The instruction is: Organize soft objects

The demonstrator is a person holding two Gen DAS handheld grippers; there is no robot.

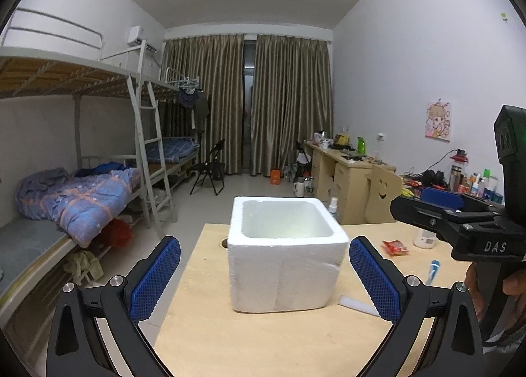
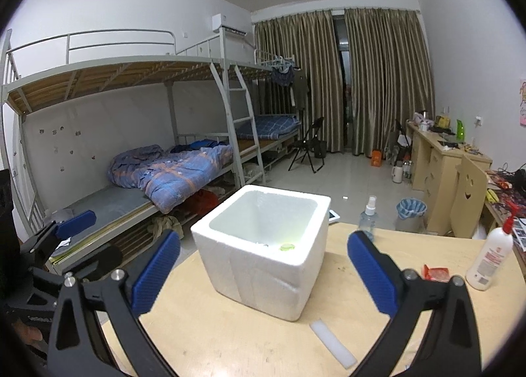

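A white foam box [image 1: 286, 252] stands open-topped on the light wooden table [image 1: 203, 337]. In the right wrist view the foam box [image 2: 263, 252] holds a small green thing [image 2: 286, 246] at its bottom. My left gripper [image 1: 264, 275] is open, its blue pads either side of the box and short of it, nothing between them. My right gripper [image 2: 263, 273] is open wide and empty, also in front of the box. The right gripper shows at the right edge of the left wrist view [image 1: 460, 212], held by a hand [image 1: 513, 285].
A red packet [image 1: 396, 247], a blue-white tube [image 1: 432, 270], a white strip [image 2: 332, 342], a clear spray bottle [image 2: 368, 217] and a white lotion bottle [image 2: 490, 260] lie around the box. The table's left edge drops to the floor beside bunk beds [image 1: 82, 186]. Desks [image 1: 348, 173] line the right wall.
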